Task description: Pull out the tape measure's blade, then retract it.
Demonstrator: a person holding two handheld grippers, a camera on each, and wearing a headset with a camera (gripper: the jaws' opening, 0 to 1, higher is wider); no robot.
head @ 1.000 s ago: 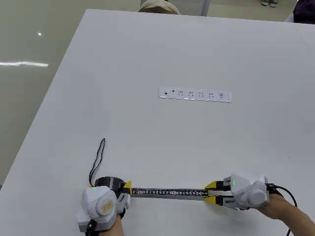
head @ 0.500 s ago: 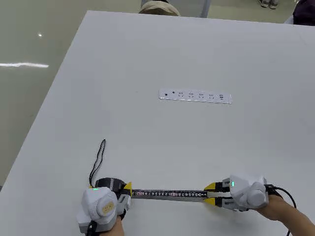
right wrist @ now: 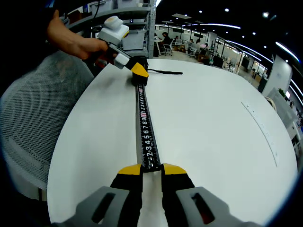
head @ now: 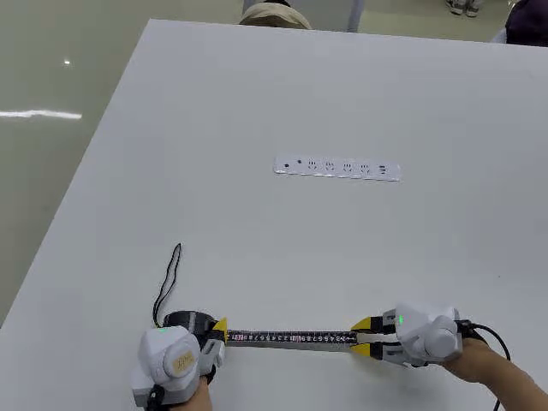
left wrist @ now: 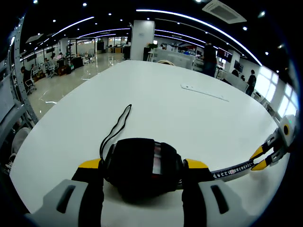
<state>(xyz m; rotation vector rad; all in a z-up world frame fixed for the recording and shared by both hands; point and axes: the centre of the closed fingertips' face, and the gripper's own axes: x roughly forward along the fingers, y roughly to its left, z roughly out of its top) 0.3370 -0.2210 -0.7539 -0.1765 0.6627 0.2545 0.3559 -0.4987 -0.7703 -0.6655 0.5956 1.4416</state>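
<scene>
We see a broad white desk (head: 257, 103), with a white power strip (head: 336, 167) lying flat well beyond the work. At the near edge our left tongs (left wrist: 143, 164) are clenched around the black tape measure (head: 190, 321), which sits on the desk, while our right tongs (right wrist: 152, 169) pinch the tip of its blade (right wrist: 143, 118). The blade runs straight and low over the desk between the two tongs. A thin black strap (head: 169, 282) trails from the tape measure, away from us
</scene>
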